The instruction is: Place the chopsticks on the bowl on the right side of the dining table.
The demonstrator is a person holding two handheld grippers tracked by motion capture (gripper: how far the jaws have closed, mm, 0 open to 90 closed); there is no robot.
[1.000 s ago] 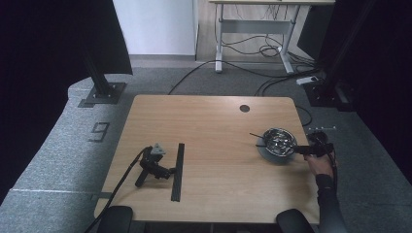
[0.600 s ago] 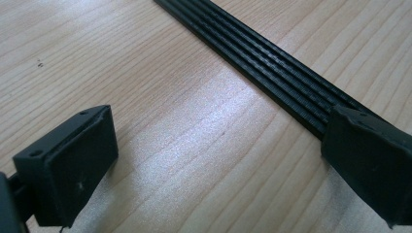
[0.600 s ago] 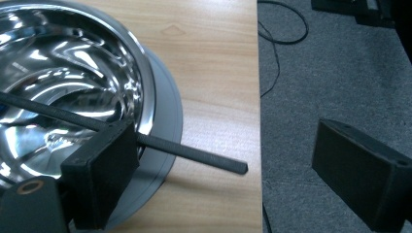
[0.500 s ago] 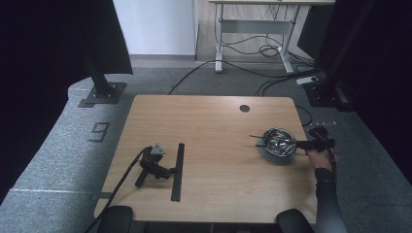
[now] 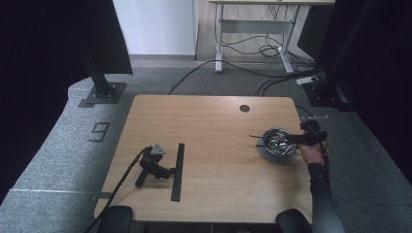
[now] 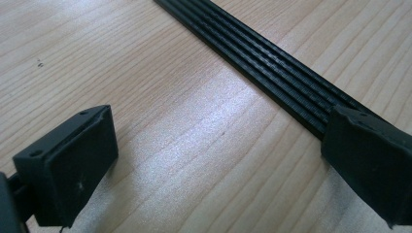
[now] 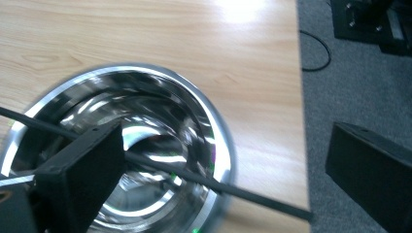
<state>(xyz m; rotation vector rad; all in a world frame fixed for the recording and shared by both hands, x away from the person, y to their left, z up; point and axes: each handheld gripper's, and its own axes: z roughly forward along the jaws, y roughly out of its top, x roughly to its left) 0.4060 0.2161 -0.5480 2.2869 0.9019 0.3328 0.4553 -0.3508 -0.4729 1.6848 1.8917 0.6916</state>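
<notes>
A shiny steel bowl (image 5: 278,141) stands near the table's right edge, large in the right gripper view (image 7: 121,141). A thin black rod (image 7: 194,177) lies across it, its tip sticking out on the bowl's left (image 5: 253,136). A hand holds my right gripper (image 5: 294,140) at the bowl's right rim. Its jaws have just been opening and stand wide apart (image 7: 228,145); the rod's near end lies between them, unpressed. My left gripper (image 5: 168,171) rests on the table with no hand on it, jaws open (image 6: 218,141) beside a black ribbed strip (image 6: 272,63).
The black strip (image 5: 177,172) lies lengthwise on the wooden table (image 5: 214,121), front left. A cable (image 5: 119,187) trails from the left gripper off the front edge. A round hole (image 5: 244,108) sits at the back. Grey carpet (image 7: 350,73) lies just past the right edge.
The right hand and its gripper have shifted slightly up and inward beside the bowl. The left gripper and the strip have not moved.
</notes>
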